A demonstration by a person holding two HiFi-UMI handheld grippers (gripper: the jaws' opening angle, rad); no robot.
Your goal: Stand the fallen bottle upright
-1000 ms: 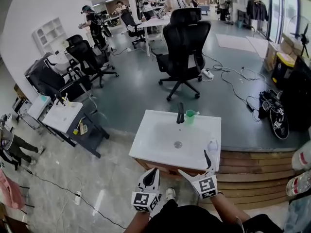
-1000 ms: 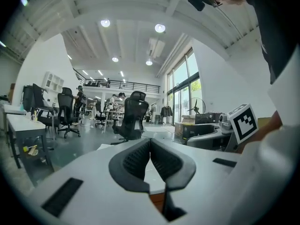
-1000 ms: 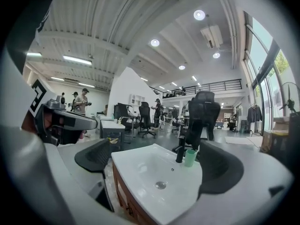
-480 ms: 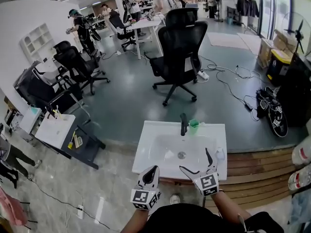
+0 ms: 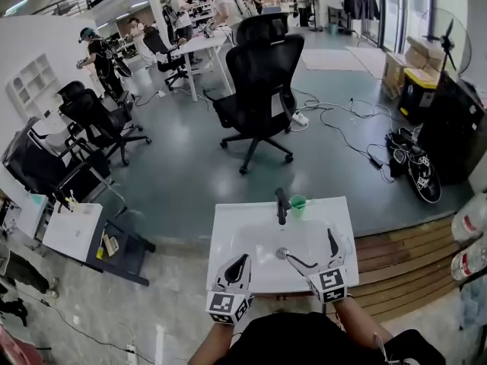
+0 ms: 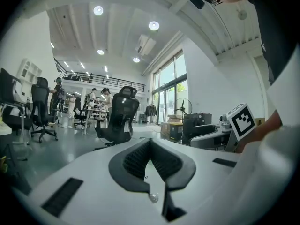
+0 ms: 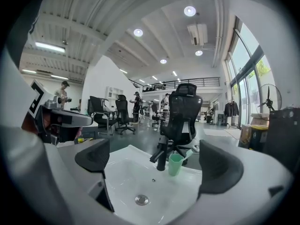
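- The bottle (image 5: 348, 242) is hardly to be made out: in the head view only a faint pale shape shows on the right rim of the white sink (image 5: 228, 230), just beside the outer finger of the right gripper (image 5: 308, 249)
- It is too small there to tell its colour, its cap, or whether it lies or stands, and neither gripper view shows it
- The right gripper's jaws stand wide apart and grip nothing; in the right gripper view (image 7: 157, 162) the two dark pads frame the open basin
- Between those pads, further off, are the round drain (image 7: 141, 199), the black faucet (image 7: 161, 157) and a green cup (image 7: 175, 164) with a toothbrush leaning in it, none of them touched
- In the head view this gripper hangs over the near right part of the basin, the faucet (image 5: 281, 204) and cup (image 5: 298, 202) at the far rim, well apart from it
- The left gripper (image 5: 240, 263) has its jaws pressed together; in the left gripper view (image 6: 150, 144) the ribbed pads meet, with nothing between them
- It sits at the sink's front edge, left of the right gripper, pointing out toward the room and the black office chair (image 6: 119, 114)
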